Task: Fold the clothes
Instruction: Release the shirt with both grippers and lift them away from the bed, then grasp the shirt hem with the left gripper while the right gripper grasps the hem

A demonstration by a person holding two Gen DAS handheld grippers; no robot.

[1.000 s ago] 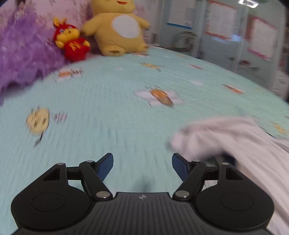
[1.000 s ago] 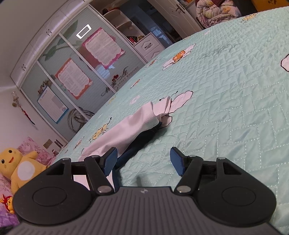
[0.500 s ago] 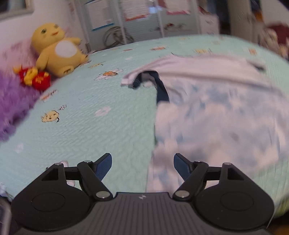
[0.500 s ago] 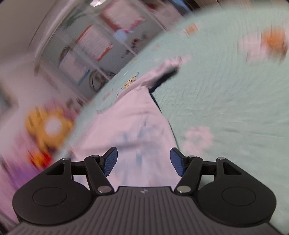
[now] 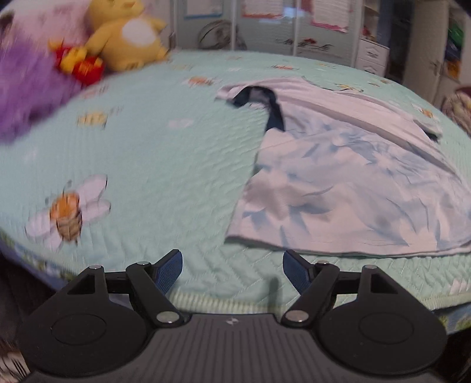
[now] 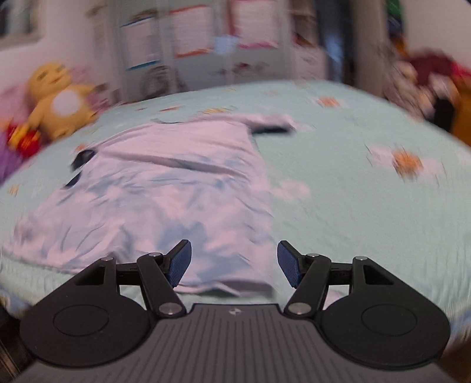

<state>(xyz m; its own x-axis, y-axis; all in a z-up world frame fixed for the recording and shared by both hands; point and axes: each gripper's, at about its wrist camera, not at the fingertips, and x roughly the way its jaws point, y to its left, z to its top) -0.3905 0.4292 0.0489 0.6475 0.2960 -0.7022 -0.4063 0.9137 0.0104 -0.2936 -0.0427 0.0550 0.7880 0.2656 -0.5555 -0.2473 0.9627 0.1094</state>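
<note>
We are holding both the left gripper (image 5: 231, 269) and right gripper (image 6: 234, 260) wide and empty, hovering at the near hem of the soft white, blue-blotched T-shirt (image 5: 347, 188) lying flat on the quilted mint bedspread (image 5: 164, 153).

I'm working in a home bedroom. A bed (image 5: 164, 165) with a mint quilted bedspread printed with cartoon bees fills my view. At the bed's head end sit a yellow plush toy (image 5: 126, 32), a small red plush (image 5: 79, 63) beside it, and a purple fluffy cushion (image 5: 26, 88). Beyond the bed's far side stands a wardrobe with glazed sliding doors (image 5: 265, 26) and a white drawer unit (image 5: 372, 56).
</note>
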